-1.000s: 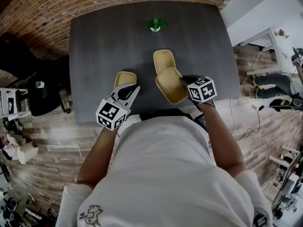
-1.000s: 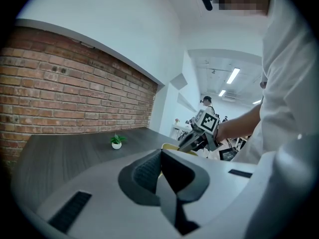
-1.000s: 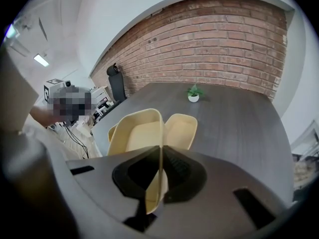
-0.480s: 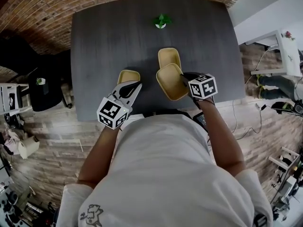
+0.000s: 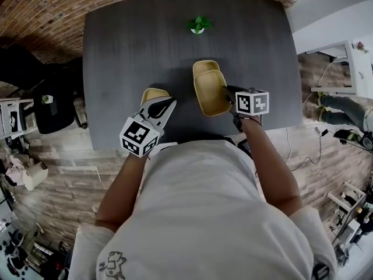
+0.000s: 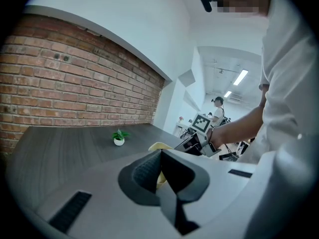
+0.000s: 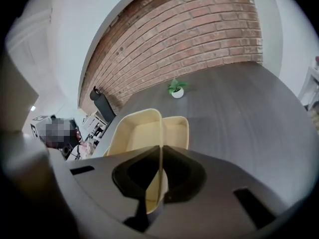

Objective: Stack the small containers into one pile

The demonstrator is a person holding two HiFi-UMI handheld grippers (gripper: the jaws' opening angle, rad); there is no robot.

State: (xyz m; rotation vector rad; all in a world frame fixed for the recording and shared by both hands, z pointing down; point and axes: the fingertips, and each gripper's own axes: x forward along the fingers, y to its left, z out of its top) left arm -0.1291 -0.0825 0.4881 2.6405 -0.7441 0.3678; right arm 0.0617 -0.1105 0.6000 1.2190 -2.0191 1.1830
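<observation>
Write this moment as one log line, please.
left gripper: shut on left tub | right gripper: shut on right tub, partly over third tub | stack: not yet made

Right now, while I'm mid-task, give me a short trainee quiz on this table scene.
1. True or false: the right tool is shut on the rim of a yellow container.
2. How many yellow containers are in view? A two, B three, C four.
3. Fill in: near the far edge of the table stands a small potted ___.
Key: 1 true. 2 B: the held one, another just beyond it, a third to the left. 3 plant.
</observation>
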